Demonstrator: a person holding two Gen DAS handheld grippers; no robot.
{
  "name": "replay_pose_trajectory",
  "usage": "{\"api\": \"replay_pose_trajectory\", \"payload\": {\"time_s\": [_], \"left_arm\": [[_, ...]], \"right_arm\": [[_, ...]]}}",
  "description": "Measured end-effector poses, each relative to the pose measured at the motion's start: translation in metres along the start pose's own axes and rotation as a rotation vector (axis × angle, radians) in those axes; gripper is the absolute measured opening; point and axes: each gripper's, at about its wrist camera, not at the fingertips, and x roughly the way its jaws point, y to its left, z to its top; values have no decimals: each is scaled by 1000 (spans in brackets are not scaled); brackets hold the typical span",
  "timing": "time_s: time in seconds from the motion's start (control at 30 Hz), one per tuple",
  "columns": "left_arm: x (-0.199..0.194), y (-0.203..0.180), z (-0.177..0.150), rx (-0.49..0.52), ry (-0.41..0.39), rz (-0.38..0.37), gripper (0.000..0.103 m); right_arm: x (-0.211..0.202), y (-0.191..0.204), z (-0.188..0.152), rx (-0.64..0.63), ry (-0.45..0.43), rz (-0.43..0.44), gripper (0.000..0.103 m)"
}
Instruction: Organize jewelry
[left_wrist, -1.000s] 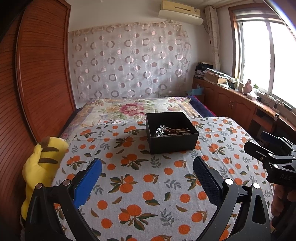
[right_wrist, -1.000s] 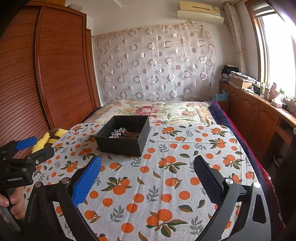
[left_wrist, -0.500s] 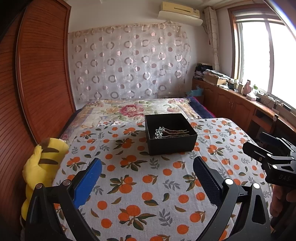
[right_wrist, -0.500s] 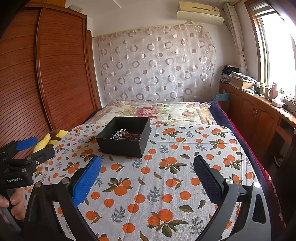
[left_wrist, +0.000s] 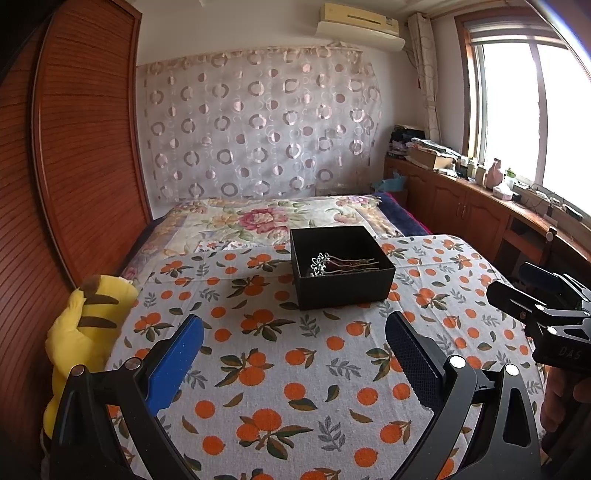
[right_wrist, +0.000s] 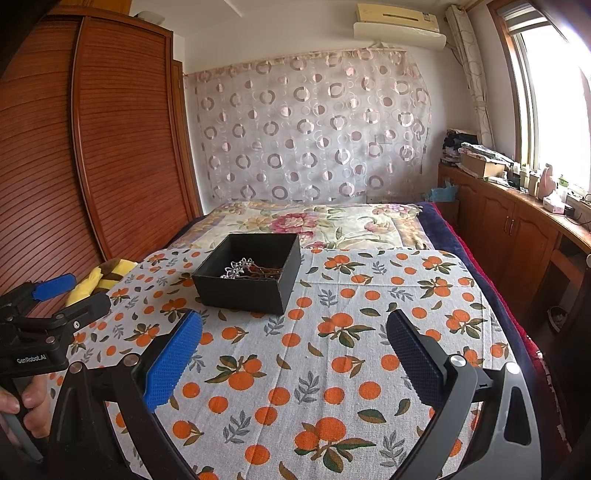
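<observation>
- left gripper (left_wrist: 293, 339): jaws spread wide, nothing between them, held above the orange-print cloth (left_wrist: 280, 369); blue pad on its left finger, dark pad on its right
- right gripper (right_wrist: 293, 338): same, wide open and empty, over the cloth on the near side
- black box (left_wrist: 341, 266): open top, sits on the cloth at the far middle, ahead of both grippers and well apart from both
- jewelry (left_wrist: 332, 263) lies inside the box: a silver ornate piece at the left end, thin dark-reddish prongs running right; exact type hard to tell
- right wrist view: box (right_wrist: 251, 271) is far and left of centre, jewelry (right_wrist: 247, 268) seen on its floor
- each gripper shows in the other's view: right one at the right edge (left_wrist: 532, 295), left one at the left edge (right_wrist: 62, 295), with a hand (right_wrist: 26, 406) on the left one's grip
- yellow striped plush (left_wrist: 83, 332) at the cloth's left edge, against the wooden wardrobe (left_wrist: 74, 177)
- floral bedspread (left_wrist: 258, 221) beyond the cloth, far side
</observation>
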Motion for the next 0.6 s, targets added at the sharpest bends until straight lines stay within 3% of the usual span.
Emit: {"api": "replay_pose_trajectory", "payload": {"time_s": [0.6], "left_arm": [[-2, -2, 3, 1, 0, 0, 95]], "right_arm": [[0, 2, 0, 4, -2, 4, 101]]}}
